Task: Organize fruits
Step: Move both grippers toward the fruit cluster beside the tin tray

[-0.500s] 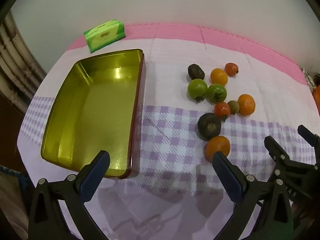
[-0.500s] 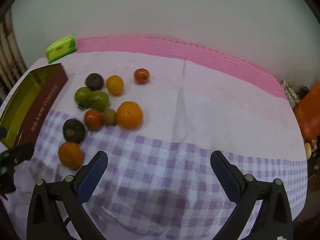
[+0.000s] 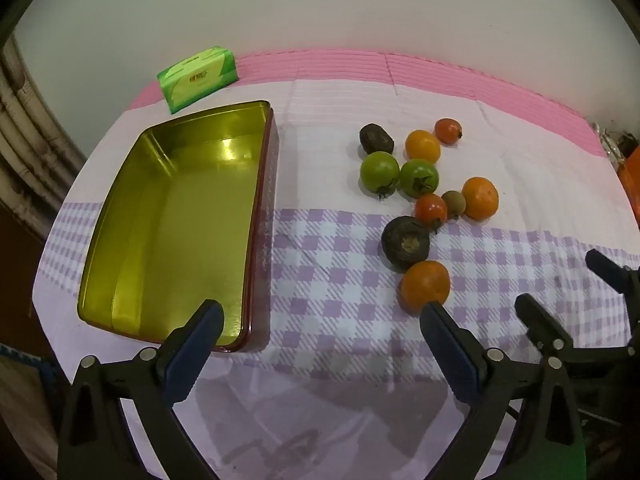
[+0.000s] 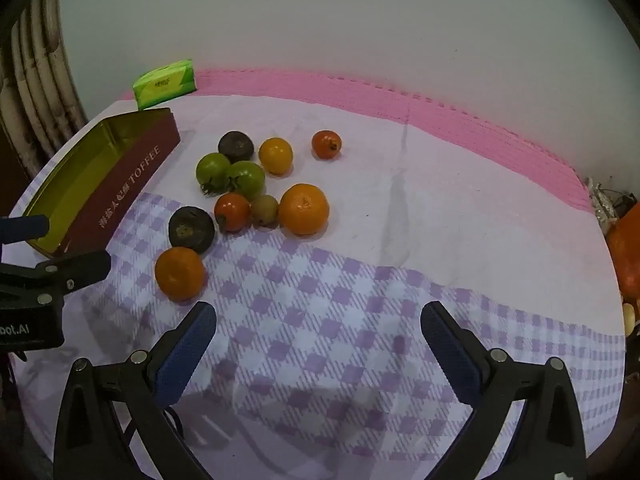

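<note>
Your right claw (image 4: 318,330) shifted toward fruit — near orange (image 4: 179,273) looms closer; left claw (image 3: 320,326) barely moved. Both claws spread wide, empty. Gold tin (image 3: 120,240) unfilled.

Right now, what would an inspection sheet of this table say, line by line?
Surface: checked cloth over a pink mat.
Job's things: ten fruits loose in a cluster, nearest an orange; tin holds nothing.
Clutter: tissue pack behind the tin.
Grippers: left gripper and right gripper both have jaws wide apart, nothing between them.
Cables: nothing seen.
Surroundings: pale wall; pipes at the left; orange object at the right edge, cannot tell what.
</note>
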